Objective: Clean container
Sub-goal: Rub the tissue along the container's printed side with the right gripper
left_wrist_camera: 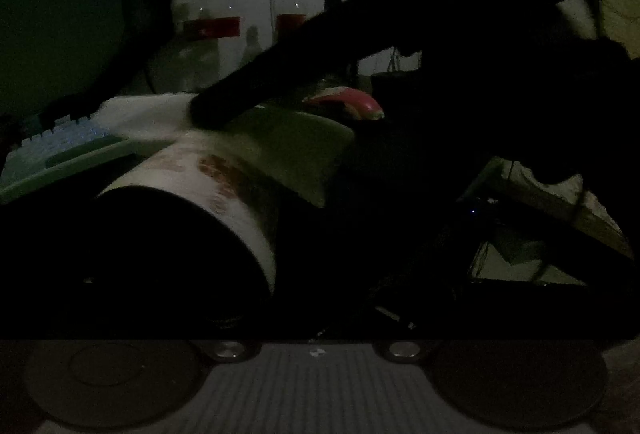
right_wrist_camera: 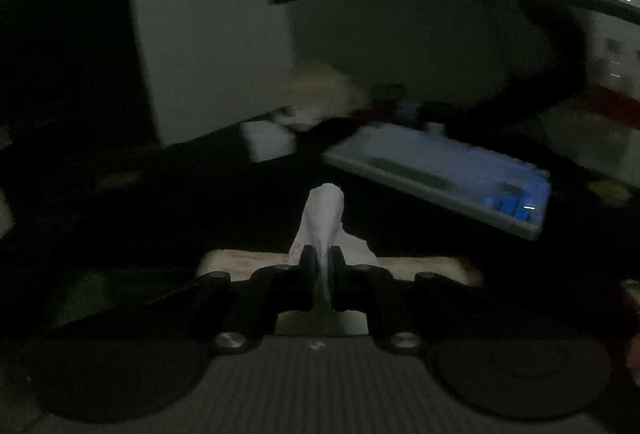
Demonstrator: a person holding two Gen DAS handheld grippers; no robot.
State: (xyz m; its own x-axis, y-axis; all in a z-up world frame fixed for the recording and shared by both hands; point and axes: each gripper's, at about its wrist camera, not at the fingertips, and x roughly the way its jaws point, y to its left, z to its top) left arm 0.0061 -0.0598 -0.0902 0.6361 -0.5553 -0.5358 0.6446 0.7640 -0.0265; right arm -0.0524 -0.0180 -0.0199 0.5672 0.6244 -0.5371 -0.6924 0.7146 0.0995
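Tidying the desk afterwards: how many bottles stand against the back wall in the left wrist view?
3: two close together, one further right beside the dark arm, which may hide more.

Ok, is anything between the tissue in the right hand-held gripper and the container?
Nothing visible does. The right hand-held gripper is shut on the tissue, and in the left wrist view its tip seems to be right at the container. The keyboard lies off to the side, out of the way.

Crumpled white tissue paper (right_wrist_camera: 324, 222) looks soft and matt. The stained container (left_wrist_camera: 208, 190) appears smooth. The keyboard (right_wrist_camera: 444, 174) looks like matt plastic.
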